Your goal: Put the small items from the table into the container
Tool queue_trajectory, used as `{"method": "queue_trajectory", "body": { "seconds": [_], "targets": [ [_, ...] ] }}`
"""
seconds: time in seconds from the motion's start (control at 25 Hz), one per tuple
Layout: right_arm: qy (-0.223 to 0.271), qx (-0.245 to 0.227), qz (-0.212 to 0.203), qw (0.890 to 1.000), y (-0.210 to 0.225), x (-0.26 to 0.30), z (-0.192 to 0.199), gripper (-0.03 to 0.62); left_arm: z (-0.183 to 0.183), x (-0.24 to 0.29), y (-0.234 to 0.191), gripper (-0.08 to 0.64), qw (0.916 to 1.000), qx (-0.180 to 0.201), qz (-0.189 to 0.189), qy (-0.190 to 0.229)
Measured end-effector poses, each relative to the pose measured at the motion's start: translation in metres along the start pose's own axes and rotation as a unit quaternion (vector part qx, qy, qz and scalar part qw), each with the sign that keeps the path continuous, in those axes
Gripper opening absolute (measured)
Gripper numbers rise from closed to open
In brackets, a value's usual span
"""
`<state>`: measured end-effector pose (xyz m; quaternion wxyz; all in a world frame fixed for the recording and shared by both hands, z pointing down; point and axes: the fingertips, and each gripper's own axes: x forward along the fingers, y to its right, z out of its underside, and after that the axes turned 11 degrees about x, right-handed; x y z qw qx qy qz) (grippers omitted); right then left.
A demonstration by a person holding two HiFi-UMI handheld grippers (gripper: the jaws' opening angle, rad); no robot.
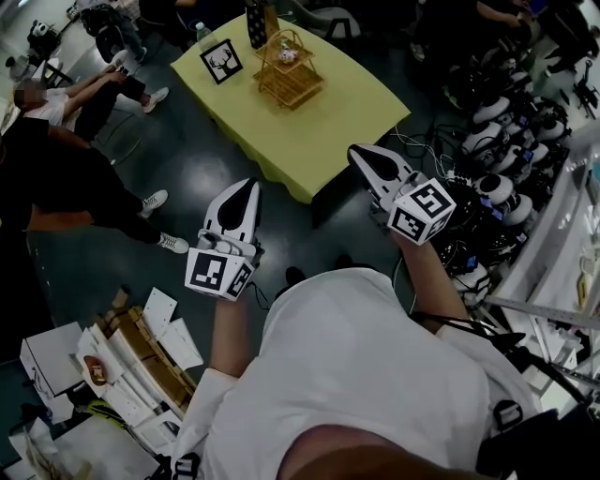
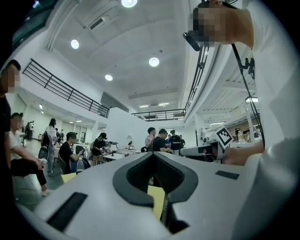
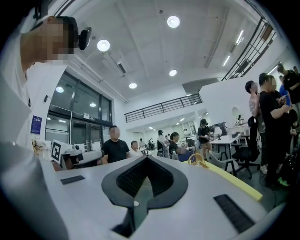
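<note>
A yellow table [image 1: 328,112] stands ahead of me across a strip of dark floor. On it sits a wire basket [image 1: 284,70] with a handle, and something small and pale lies inside. I cannot make out any loose small items on the tabletop. My left gripper [image 1: 247,185] and right gripper [image 1: 355,151] are held level in the air short of the table, both shut and empty. In the left gripper view the left gripper [image 2: 152,153] has its jaws meeting at the tip. In the right gripper view the right gripper [image 3: 146,157] is likewise closed, with the basket [image 3: 199,160] beyond it.
A framed deer picture [image 1: 222,61], a bottle [image 1: 202,33] and a dark patterned upright item [image 1: 255,21] stand at the table's far end. People [image 1: 66,103] sit at the left. Cardboard boxes [image 1: 131,361] lie at the lower left. White machines and cables [image 1: 497,187] crowd the right.
</note>
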<state>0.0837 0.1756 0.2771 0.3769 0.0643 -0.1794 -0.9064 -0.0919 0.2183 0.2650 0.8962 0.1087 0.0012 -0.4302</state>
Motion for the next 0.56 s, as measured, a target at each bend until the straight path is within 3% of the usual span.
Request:
{"method": "queue_trajectory", "body": {
  "seconds": [0.56],
  "targets": [
    [-0.001,-0.002,-0.003,1.000,0.0042,0.0063,-0.0036,0.015,0.0051,0.0079,0.0015,0.008,1.0000,0.001,0.005,0.000]
  ]
}}
